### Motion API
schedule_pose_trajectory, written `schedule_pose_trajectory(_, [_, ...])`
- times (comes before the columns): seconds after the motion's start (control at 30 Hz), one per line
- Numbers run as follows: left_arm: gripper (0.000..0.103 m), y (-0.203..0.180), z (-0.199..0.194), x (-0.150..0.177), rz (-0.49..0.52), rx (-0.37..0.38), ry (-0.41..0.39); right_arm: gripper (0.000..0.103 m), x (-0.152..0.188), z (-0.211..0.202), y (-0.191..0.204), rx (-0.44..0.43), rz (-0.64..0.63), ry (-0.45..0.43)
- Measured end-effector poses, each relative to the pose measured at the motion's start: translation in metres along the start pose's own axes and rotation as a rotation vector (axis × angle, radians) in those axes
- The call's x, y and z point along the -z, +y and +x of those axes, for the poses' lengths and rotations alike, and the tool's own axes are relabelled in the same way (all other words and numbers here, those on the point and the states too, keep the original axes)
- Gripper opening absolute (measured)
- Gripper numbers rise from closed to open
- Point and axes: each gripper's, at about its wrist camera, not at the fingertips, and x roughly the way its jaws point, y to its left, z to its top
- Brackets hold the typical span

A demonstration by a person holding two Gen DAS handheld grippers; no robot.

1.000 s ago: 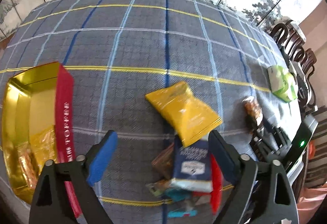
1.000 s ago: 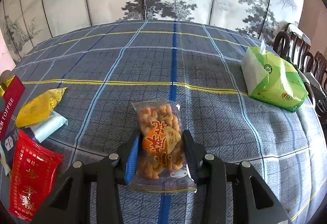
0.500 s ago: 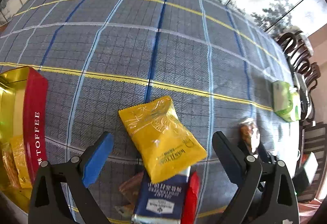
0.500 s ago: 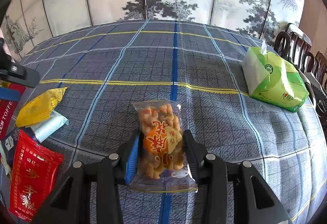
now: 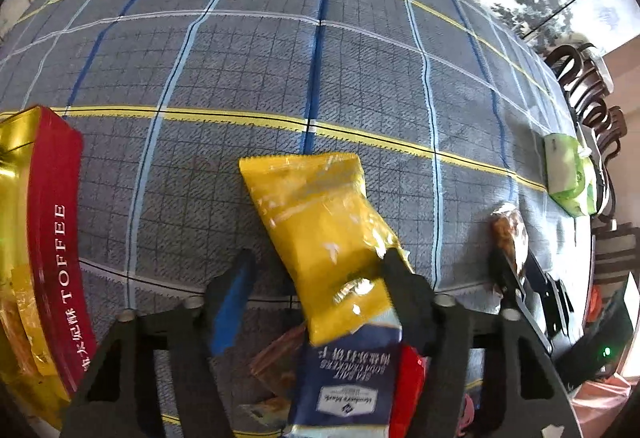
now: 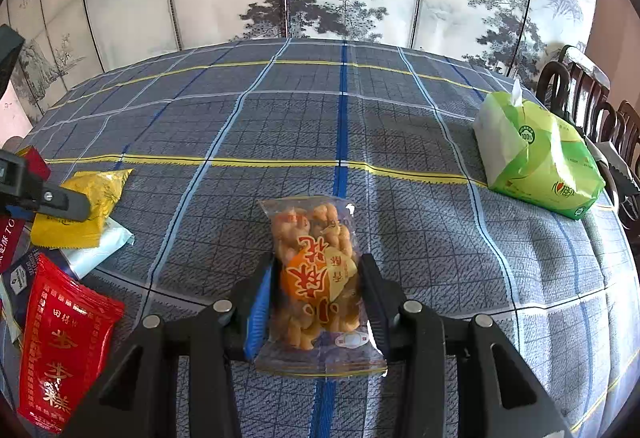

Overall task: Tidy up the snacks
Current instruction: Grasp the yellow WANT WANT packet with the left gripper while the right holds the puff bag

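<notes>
Landmark: I am taking the toffee tin (image 5: 56, 250) as my reference; it is sitting open on the desk (image 5: 280, 58), with a few gold-wrapped pieces already lying inside it.

Left claw (image 5: 316, 278): I am holding it spread, not yet gripping anything; the right finger is touching the edge of the yellow packet (image 5: 320, 238), while the blue-padded left finger is standing apart from it.

Yellow packet: it is lying to the right of the toffee tin, its near end resting on the navy cracker pack (image 5: 348, 382); it is sitting between my left claw's fingers, off toward the right one.

How I am doing this step: I am judging that the left claw needs centring over the packet before I squeeze; I am aiming to pinch only the yellow packet and not the cracker pack beneath it; a slanted bite is likely to let the slick film slide out.

Right claw (image 6: 316, 302): I am keeping it clenched on the clear bag of fried twists (image 6: 316, 274), both pads pressing its sides.

Bag of fried twists: it is sitting far to the right of the toffee tin, beyond the red pouch (image 6: 60, 350), low over the desk; I cannot tell whether its underside is touching the cloth.

Also right of the tin: the green tissue pack (image 6: 540, 162), well apart from everything.
</notes>
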Motion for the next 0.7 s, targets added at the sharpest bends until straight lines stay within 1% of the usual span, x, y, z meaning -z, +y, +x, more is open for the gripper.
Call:
schedule_pose_trajectory(0.07, [0.044, 0.003, -0.003, 0.001, 0.015, 0.017, -0.004, 0.043, 0.0, 0.0, 0.0, 0.0, 0.0, 0.0])
schedule_pose_trajectory(0.1, [0.043, 0.005, -0.004, 0.002, 0.017, 0.019, -0.003, 0.043, 0.0, 0.0, 0.0, 0.0, 0.0, 0.0])
schedule_pose_trajectory(0.27, [0.044, 0.011, -0.008, 0.005, 0.049, 0.004, -0.013, 0.043, 0.0, 0.0, 0.0, 0.0, 0.0, 0.0])
schedule_pose_trajectory(0.33, [0.045, 0.015, -0.009, 0.006, 0.057, -0.018, -0.02, 0.043, 0.0, 0.0, 0.0, 0.0, 0.0, 0.0])
schedule_pose_trajectory(0.4, [0.043, 0.022, -0.011, 0.007, 0.057, -0.038, -0.028, 0.043, 0.0, 0.0, 0.0, 0.0, 0.0, 0.0])
schedule_pose_trajectory(0.5, [0.041, 0.033, -0.014, 0.008, 0.035, 0.014, -0.016, 0.043, 0.0, 0.0, 0.0, 0.0, 0.0, 0.0])
schedule_pose_trajectory(0.53, [0.042, 0.034, -0.016, 0.008, 0.033, 0.018, -0.023, 0.043, 0.0, 0.0, 0.0, 0.0, 0.0, 0.0])
schedule_pose_trajectory(0.57, [0.047, 0.033, -0.019, 0.008, 0.04, 0.027, -0.034, 0.043, 0.0, 0.0, 0.0, 0.0, 0.0, 0.0])
schedule_pose_trajectory(0.6, [0.055, 0.03, -0.021, 0.009, 0.054, 0.032, -0.041, 0.043, 0.0, 0.0, 0.0, 0.0, 0.0, 0.0])
schedule_pose_trajectory(0.63, [0.059, 0.028, -0.024, 0.01, 0.071, 0.031, -0.054, 0.043, 0.0, 0.0, 0.0, 0.0, 0.0, 0.0])
schedule_pose_trajectory(0.67, [0.067, 0.024, -0.027, 0.01, 0.085, 0.026, -0.072, 0.043, 0.0, 0.0, 0.0, 0.0, 0.0, 0.0])
schedule_pose_trajectory(0.7, [0.071, 0.02, -0.031, 0.011, 0.103, 0.025, -0.087, 0.043, 0.0, 0.0, 0.0, 0.0, 0.0, 0.0])
